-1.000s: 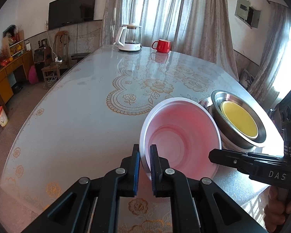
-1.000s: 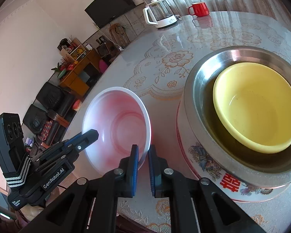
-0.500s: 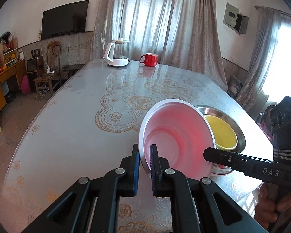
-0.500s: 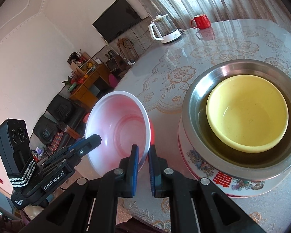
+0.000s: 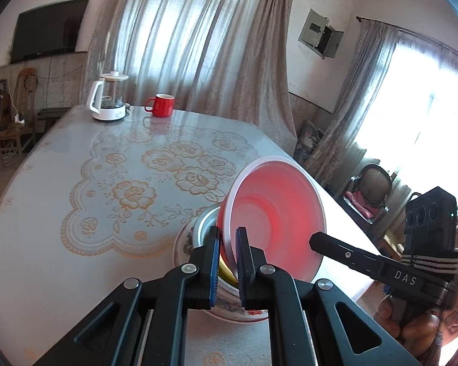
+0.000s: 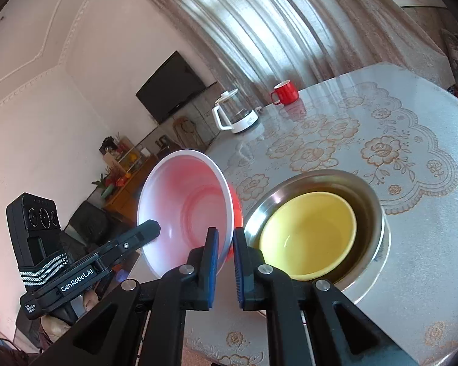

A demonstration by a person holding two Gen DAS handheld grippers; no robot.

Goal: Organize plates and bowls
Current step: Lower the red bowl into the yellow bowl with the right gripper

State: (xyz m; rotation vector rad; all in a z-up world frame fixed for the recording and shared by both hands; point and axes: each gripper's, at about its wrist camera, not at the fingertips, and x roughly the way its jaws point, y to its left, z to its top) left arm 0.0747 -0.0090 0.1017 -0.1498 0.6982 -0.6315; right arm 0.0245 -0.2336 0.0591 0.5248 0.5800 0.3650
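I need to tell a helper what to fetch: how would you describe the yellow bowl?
On the lace-patterned table, find the bowl stack at the near edge. The yellow bowl sits inside the steel bowl; it is the only yellow one, unlike the tilted pink bowl beside it.

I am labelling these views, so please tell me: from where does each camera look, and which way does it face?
Left wrist: on the left hand-held gripper, facing across the table toward the curtains; it clamps the red bowl by the rim; the right hand-held gripper and right hand show at right.
Right wrist: on the right hand-held gripper, facing the TV wall, looking down on the yellow bowl in the steel bowl; the left hand-held gripper shows at left.
Shared: red bowl, kettle, red mug.
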